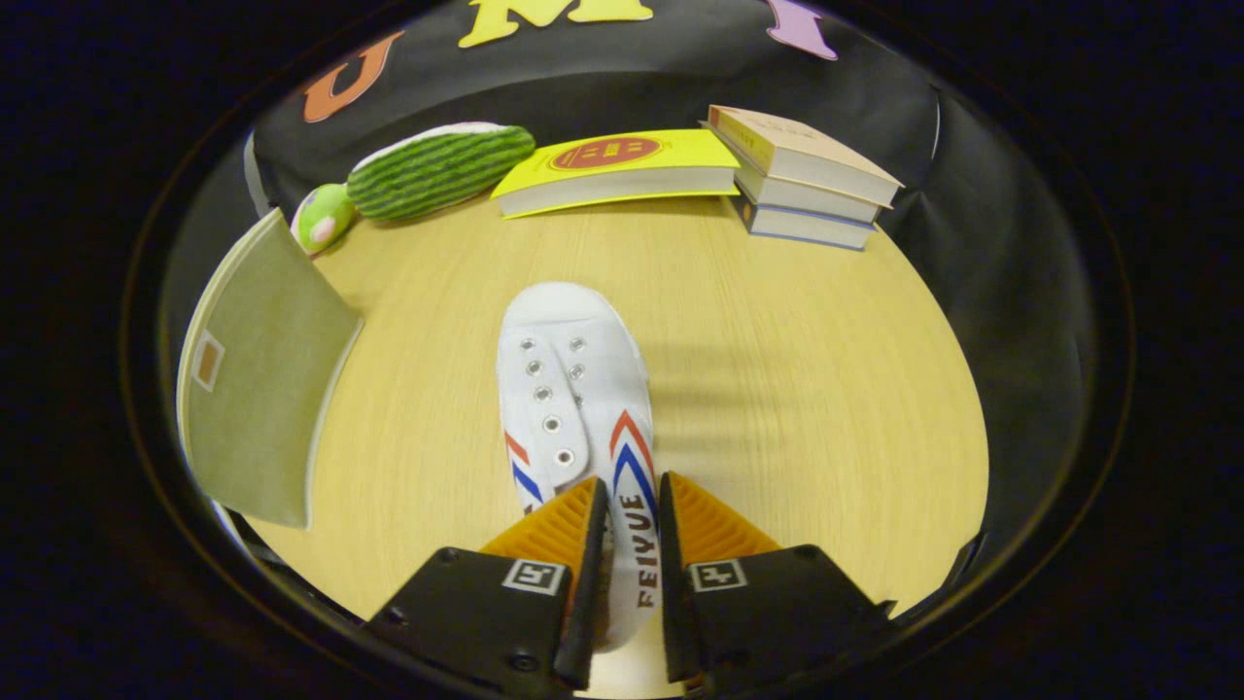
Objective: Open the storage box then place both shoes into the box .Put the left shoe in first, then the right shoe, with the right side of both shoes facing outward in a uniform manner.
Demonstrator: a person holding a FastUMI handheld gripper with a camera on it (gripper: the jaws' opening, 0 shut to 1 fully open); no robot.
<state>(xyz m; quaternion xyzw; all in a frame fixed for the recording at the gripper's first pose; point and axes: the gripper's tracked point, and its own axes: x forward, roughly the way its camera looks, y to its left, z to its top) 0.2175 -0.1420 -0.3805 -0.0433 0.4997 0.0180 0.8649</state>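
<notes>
Jaws [632, 506] clamp the white shoe's [573, 389] side wall

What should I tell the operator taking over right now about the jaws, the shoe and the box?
Gripper: jaws closed on the side wall of the white shoe, toe pointing away toward the books.
Storage box: its olive lid stands open to the left of the shoe.
Done: box opened, one shoe gripped.
Left: set this shoe in the box, then the other; whether this is the left or right shoe is unclear.
</notes>
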